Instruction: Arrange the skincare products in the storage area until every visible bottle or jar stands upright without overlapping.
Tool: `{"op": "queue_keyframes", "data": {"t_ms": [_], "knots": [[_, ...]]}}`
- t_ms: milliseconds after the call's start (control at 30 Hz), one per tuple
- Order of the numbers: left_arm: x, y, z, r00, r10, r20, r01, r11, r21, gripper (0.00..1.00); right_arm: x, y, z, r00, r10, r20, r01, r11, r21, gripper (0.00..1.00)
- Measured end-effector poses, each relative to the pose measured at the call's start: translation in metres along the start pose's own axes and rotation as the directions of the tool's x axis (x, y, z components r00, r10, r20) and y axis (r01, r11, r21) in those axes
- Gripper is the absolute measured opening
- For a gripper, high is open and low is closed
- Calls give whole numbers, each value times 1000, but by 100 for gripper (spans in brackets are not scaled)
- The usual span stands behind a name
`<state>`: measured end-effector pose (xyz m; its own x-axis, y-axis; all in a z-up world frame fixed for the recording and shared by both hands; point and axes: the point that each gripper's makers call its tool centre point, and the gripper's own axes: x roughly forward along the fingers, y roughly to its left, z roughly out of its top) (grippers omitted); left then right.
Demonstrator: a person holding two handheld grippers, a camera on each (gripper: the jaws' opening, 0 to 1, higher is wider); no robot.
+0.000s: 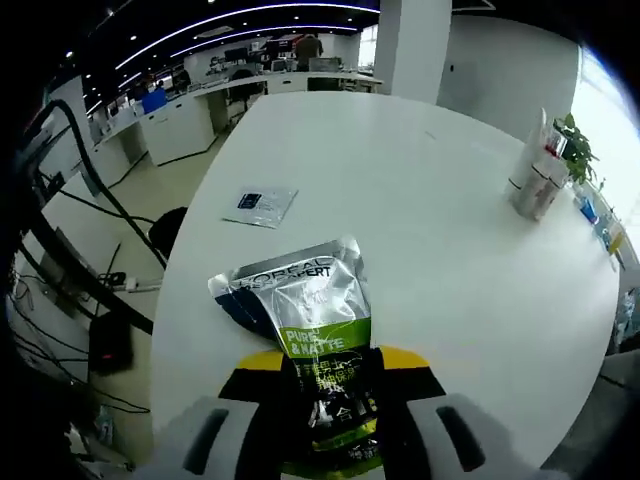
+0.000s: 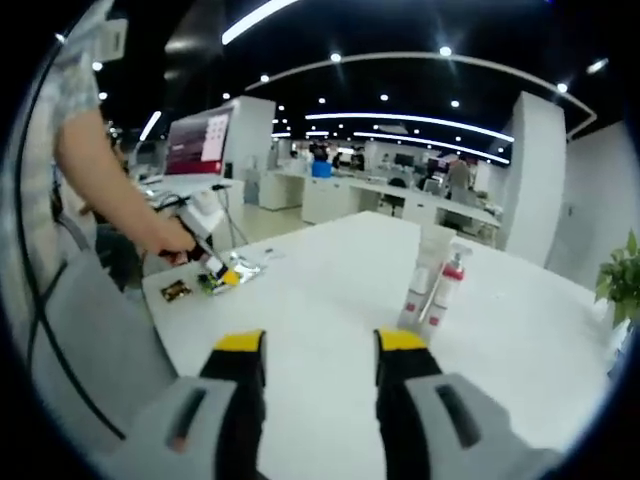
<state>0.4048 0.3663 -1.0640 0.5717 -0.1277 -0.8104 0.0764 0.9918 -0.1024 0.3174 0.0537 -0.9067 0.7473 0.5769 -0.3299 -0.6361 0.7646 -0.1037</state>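
- Skincare pouch (image 1: pixel 305 310), silver with a green band, lies flat on the white desk (image 1: pixel 430 220) in the left gripper view, its near end caught between the yellow-tipped jaws of the left gripper (image 1: pixel 330 400), which are clamped on it.
- Small flat sachet (image 1: pixel 262 204) with a dark label lies on the desk beyond the pouch, well apart from it.
- Two upright bottles (image 1: pixel 535 170) stand close together near the far right edge of the desk, with a green plant (image 1: pixel 575 145) just behind them.
- Office desks and chairs fill the background; cables run along the floor to the left.
- In the right gripper view, the right gripper (image 2: pixel 318 350) hangs over the desk (image 2: pixel 520 330) with its jaws apart and nothing between them.
- A white tube and a pump bottle (image 2: pixel 435 285) stand upright side by side ahead of the jaws, touching or nearly so.
- At the left, a person's hand (image 2: pixel 170 240) holds the left gripper (image 2: pixel 215 270) on the silver pouch (image 2: pixel 240 268) near the desk's edge, with a small dark sachet (image 2: pixel 176 291) beside it.
- A plant (image 2: pixel 620 280) shows at the far right.
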Motion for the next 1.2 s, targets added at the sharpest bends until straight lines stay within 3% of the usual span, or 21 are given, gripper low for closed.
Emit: {"op": "queue_keyframes", "data": {"t_ms": [67,100,133,300,400,633,767,833,1100,1200], "knots": [[0,-8,-1,999,-55,2,55,997,-55,9,0,0,-1,1000,2,-2,-2,1000,-2,41],[0,-11,-4,997,-75,2,75,994,-85,9,1,1,-1,1000,2,-3,-2,1000,-2,41],[0,-6,-2,999,-50,18,51,996,-75,8,1,1,-1,1000,3,-3,-3,1000,-4,41],[-1,-14,-5,997,-77,-1,76,996,-50,6,1,2,-2,1000,9,-8,-9,1000,-6,41],[-1,-15,-4,996,-88,-5,88,993,-79,4,2,3,-2,1000,13,-8,-13,1000,-10,41],[-5,-39,0,981,-191,24,192,971,-139,3,1,3,-1,1000,14,-5,-14,1000,-3,39],[-18,-67,13,959,-266,96,277,951,-138,2,2,6,-1,999,35,-2,-35,999,17,39],[-31,-85,21,942,-303,145,323,936,-138,3,3,10,0,999,53,1,-53,998,31,39],[-81,-154,17,875,-423,234,454,886,-93,3,4,22,2,994,109,14,-109,992,58,40],[-96,-171,14,853,-458,249,485,873,-56,3,6,32,3,983,180,31,-183,970,161,41]]}}
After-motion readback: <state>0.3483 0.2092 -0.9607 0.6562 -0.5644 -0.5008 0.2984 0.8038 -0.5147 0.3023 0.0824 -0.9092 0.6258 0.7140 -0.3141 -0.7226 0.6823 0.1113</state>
